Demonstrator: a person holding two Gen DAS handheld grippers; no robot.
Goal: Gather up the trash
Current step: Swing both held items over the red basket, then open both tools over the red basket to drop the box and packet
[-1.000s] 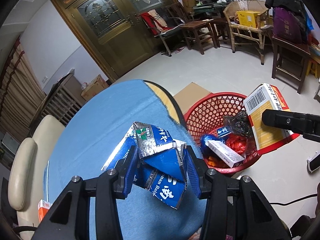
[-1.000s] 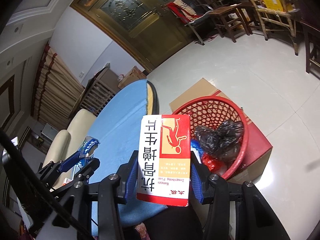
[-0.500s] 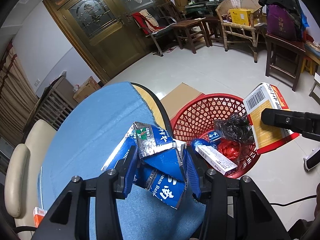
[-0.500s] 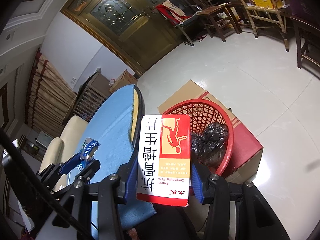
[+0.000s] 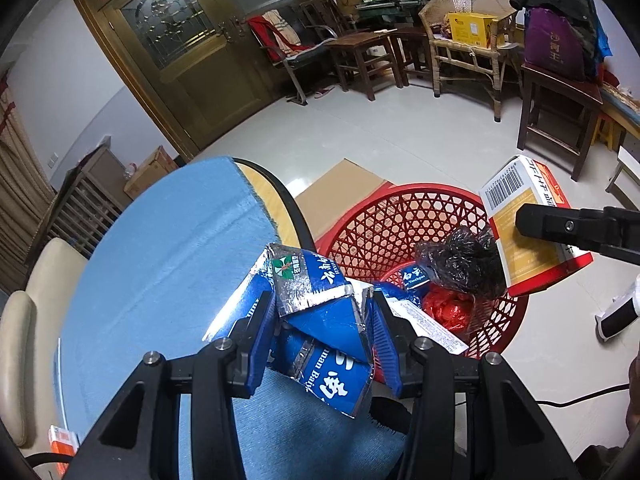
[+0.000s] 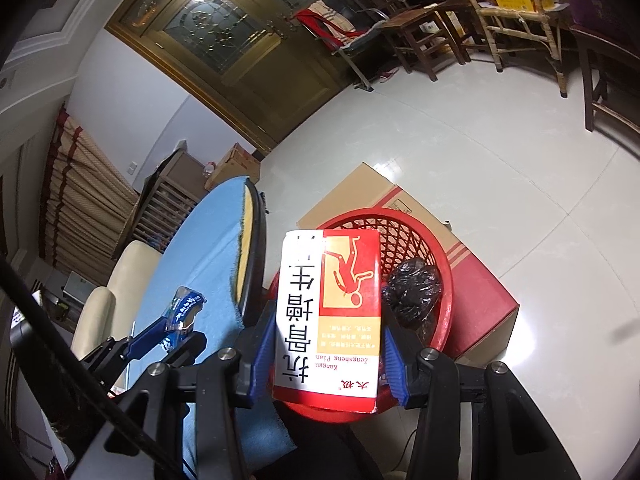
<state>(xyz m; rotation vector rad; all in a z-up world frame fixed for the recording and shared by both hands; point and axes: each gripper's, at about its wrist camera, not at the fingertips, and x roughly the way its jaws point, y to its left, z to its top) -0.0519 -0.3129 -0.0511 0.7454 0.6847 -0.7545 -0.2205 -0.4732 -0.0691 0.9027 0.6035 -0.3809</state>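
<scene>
My left gripper (image 5: 322, 340) is shut on a crushed blue and silver carton (image 5: 316, 320), held over the table's right edge beside the red basket (image 5: 400, 216). My right gripper (image 6: 328, 344) is shut on a red, white and yellow medicine box (image 6: 328, 320), held above the basket (image 6: 412, 232). In the left wrist view that box (image 5: 520, 232) hangs over the basket's right rim. The basket holds a black plastic bag (image 5: 460, 264), red wrapping (image 5: 448, 308), a blue pack and a white box. The left gripper with its carton (image 6: 184, 312) shows in the right wrist view.
The round table has a blue cloth (image 5: 160, 272). The basket stands on a flattened cardboard box (image 6: 472, 280) on the tiled floor. A cream chair (image 5: 20, 328) stands left of the table. An orange item (image 5: 62, 444) lies at the table's near left. Wooden chairs and tables (image 5: 460, 48) line the far wall.
Both grippers have moved right, toward the basket, each still holding its item. The basket sits nearer and more centred under both, and the medicine box now hangs over it.
</scene>
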